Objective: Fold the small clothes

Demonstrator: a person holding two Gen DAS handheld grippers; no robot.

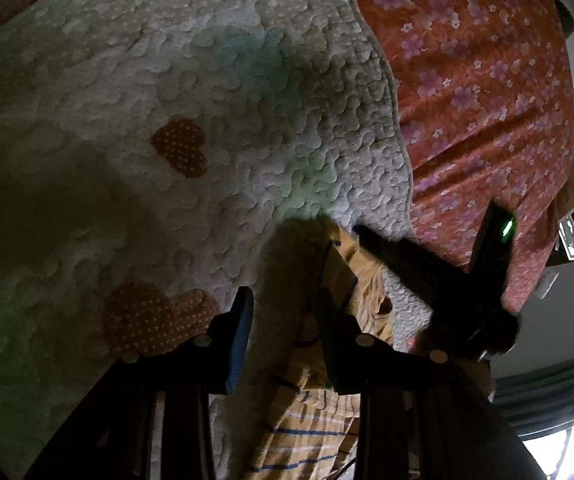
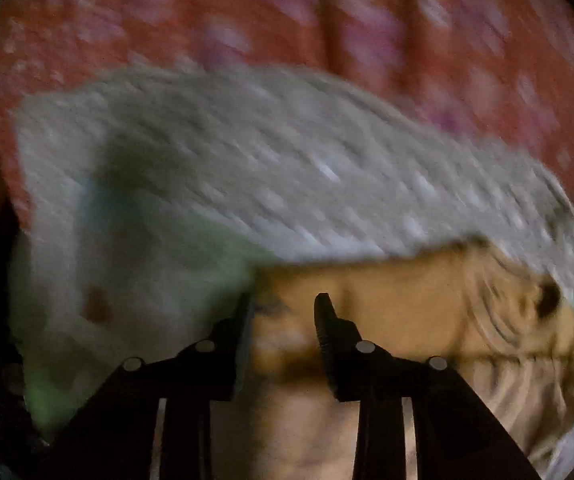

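Observation:
A small yellow garment (image 1: 307, 440) with blue stripes lies crumpled on a white quilt (image 1: 167, 80). My left gripper (image 1: 285, 312) is open just above it. Quilt shows in the gap, and a raised fold of the yellow cloth stands by the right finger. My right gripper (image 1: 363, 234) reaches in from the right, its dark tips at the top edge of that fold. In the blurred right wrist view, my right gripper (image 2: 285, 304) points down over the garment (image 2: 407, 300). Its jaws stand apart with yellow cloth under the gap, and nothing looks pinched.
The white quilt (image 2: 287, 160) has orange heart patches and a scalloped edge. It lies over an orange sheet with pink flowers (image 1: 487, 80), also visible in the right wrist view (image 2: 287, 12). A pale wall and a bright window (image 1: 559, 452) are at the lower right.

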